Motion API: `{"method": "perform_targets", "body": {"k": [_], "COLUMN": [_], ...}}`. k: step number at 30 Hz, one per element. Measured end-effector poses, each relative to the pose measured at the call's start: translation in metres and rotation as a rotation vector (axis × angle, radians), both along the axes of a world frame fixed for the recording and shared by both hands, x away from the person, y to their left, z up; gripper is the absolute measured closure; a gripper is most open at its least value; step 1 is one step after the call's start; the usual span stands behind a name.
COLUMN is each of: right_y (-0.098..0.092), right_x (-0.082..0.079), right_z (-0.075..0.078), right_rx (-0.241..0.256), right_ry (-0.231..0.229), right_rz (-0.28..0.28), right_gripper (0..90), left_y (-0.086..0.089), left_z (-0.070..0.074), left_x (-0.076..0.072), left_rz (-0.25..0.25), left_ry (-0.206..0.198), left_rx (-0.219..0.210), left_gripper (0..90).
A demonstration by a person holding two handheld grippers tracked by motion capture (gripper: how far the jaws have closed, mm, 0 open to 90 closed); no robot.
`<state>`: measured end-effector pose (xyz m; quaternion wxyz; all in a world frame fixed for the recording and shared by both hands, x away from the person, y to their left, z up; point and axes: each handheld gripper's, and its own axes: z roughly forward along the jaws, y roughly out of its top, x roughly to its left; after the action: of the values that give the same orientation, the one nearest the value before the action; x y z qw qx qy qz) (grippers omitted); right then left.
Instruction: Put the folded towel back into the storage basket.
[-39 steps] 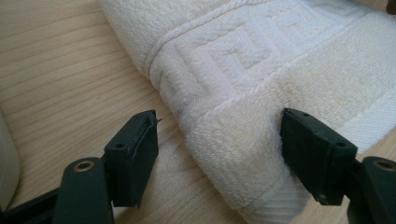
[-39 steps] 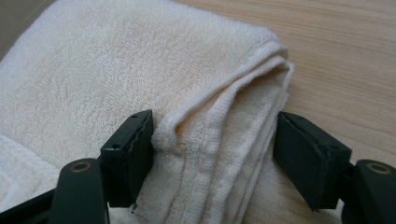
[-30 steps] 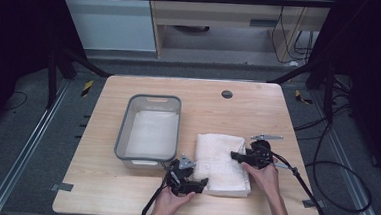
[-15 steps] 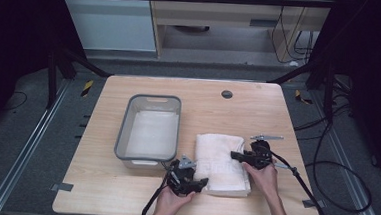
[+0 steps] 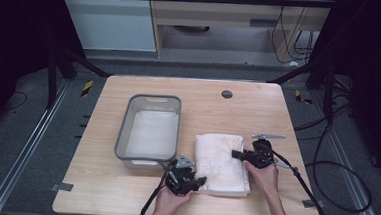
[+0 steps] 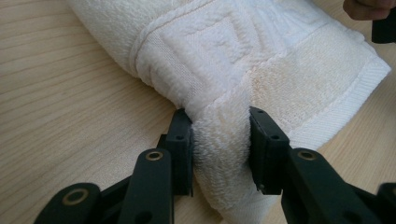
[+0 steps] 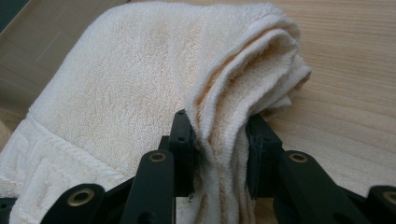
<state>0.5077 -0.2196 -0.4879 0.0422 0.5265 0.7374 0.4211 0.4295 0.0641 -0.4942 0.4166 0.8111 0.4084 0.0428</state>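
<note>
The black fingers (image 6: pixel 180 149) of the left gripper (image 6: pixel 219 149) are squeezed onto a thick fold of the white towel (image 6: pixel 261 60). The cloth bulges out between the two jaws, so they are only a little way apart. The right gripper (image 7: pixel 217 154) does the same thing: its fingers (image 7: pixel 259 156) pinch the stacked edges of the towel (you can count a few layers there), and the fold puffs up above them.

From the high view, the folded towel (image 5: pixel 220 162) lies flat on the wooden table (image 5: pixel 258 116), near the front edge. The left gripper (image 5: pixel 194 180) has the towel's front left corner. The right gripper (image 5: pixel 238 154) has its right side, partway along. A hand (image 5: pixel 264 177) holds the right gripper, and another hand (image 5: pixel 170 201) holds the left one.

A grey tub (image 5: pixel 149 127) sits just beside the towel on its left. Its near rim is close to the left gripper.
</note>
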Motion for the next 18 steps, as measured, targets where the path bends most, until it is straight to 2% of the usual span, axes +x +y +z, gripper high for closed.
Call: {"method": "perform_targets", "body": {"k": [11, 18], "right_y": [0.000, -0.001], "right_x": [-0.008, -0.017], "right_z": [0.015, 0.032], "right_rx": [-0.003, -0.003], "right_ry": [-0.036, -0.100], "right_rz": [0.005, 0.005], "right_gripper": [68.4, 68.4], "left_y": [0.004, 0.007], "left_z": [0.009, 0.020], "left_x": [-0.005, -0.008], "left_rz": [-0.017, -0.028], "left_ry": [-0.036, -0.066], "left_rx": [-0.011, -0.038], "left_gripper": [64.9, 65.3]}}
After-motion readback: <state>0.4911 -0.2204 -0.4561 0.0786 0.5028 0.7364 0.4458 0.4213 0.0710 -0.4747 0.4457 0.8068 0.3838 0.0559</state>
